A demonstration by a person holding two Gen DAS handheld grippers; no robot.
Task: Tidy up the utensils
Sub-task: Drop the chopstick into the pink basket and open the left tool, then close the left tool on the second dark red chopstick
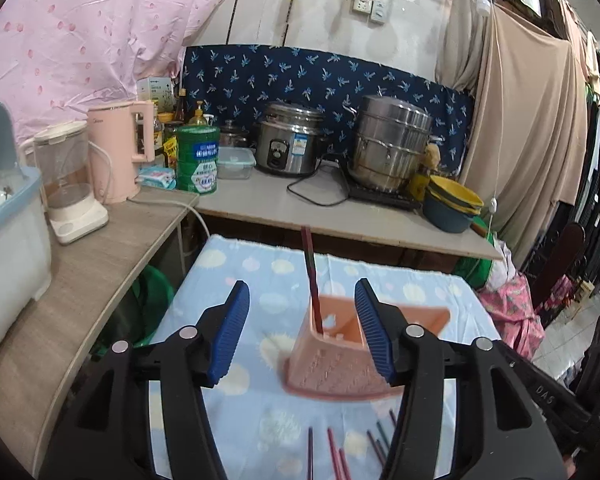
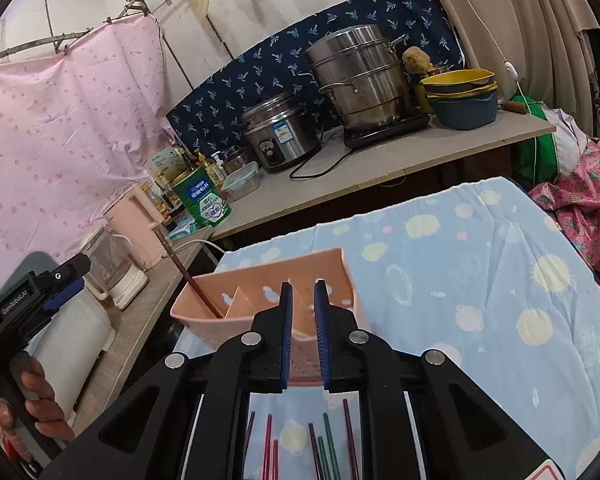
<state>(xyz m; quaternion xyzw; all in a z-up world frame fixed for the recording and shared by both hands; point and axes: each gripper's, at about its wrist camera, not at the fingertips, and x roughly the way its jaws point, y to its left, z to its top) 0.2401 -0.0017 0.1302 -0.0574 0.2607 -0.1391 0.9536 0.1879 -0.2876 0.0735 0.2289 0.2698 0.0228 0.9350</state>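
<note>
Our left gripper (image 1: pixel 302 330) hangs released above the pink holder (image 1: pixel 340 360) containing one chopstick (image 1: pixel 311 276). Our right gripper (image 2: pixel 302 336), nearly clenched and empty, should dip for loose chopsticks (image 2: pixel 332 444) lying nearer us on the cloth.

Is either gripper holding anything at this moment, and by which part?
Nothing is held. The left gripper stands open before the pink holder; the right gripper has a narrow empty gap. One chopstick stands in the holder.

Pink holder (image 1: pixel 332 352); dark red chopstick (image 1: pixel 311 276); blue, pale-spotted cloth (image 2: pixel 460 264).
</note>
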